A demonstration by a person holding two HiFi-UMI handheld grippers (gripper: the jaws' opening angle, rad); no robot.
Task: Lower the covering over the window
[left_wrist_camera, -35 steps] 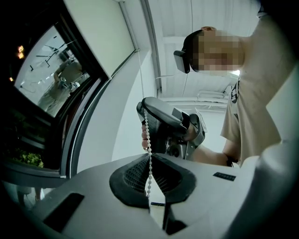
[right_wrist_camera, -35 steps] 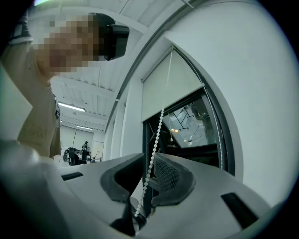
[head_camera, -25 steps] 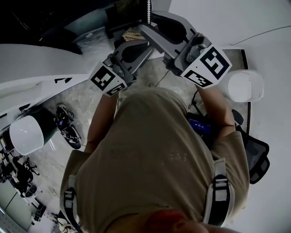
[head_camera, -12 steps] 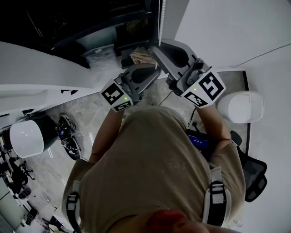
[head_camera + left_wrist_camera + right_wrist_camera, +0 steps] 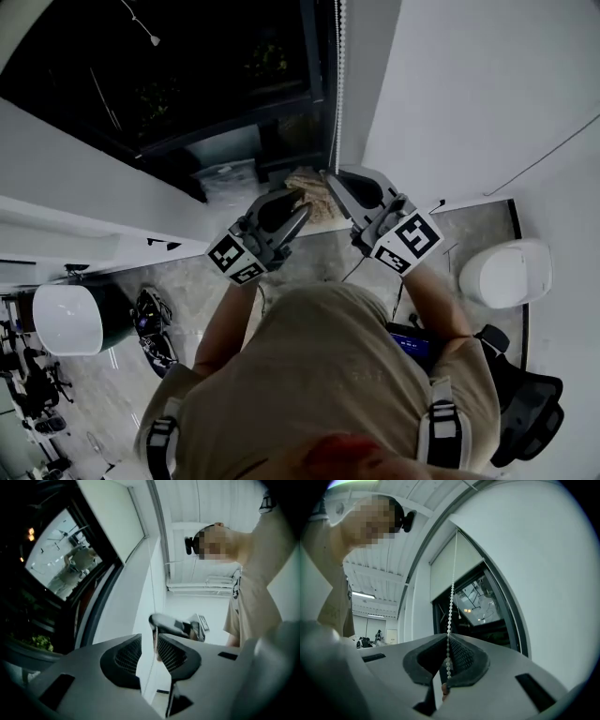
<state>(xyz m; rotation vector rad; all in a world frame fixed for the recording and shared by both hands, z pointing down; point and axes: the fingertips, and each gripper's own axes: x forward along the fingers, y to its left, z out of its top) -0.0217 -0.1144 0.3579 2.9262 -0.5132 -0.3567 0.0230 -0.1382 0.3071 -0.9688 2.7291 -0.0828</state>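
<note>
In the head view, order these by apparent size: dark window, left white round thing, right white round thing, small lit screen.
1. dark window
2. left white round thing and right white round thing, too alike to rank
3. small lit screen

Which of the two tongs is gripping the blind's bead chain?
The right tongs, closing with the bead chain pinched between their pads. The left tongs are opening, pads apart and pressing on nothing.
</note>
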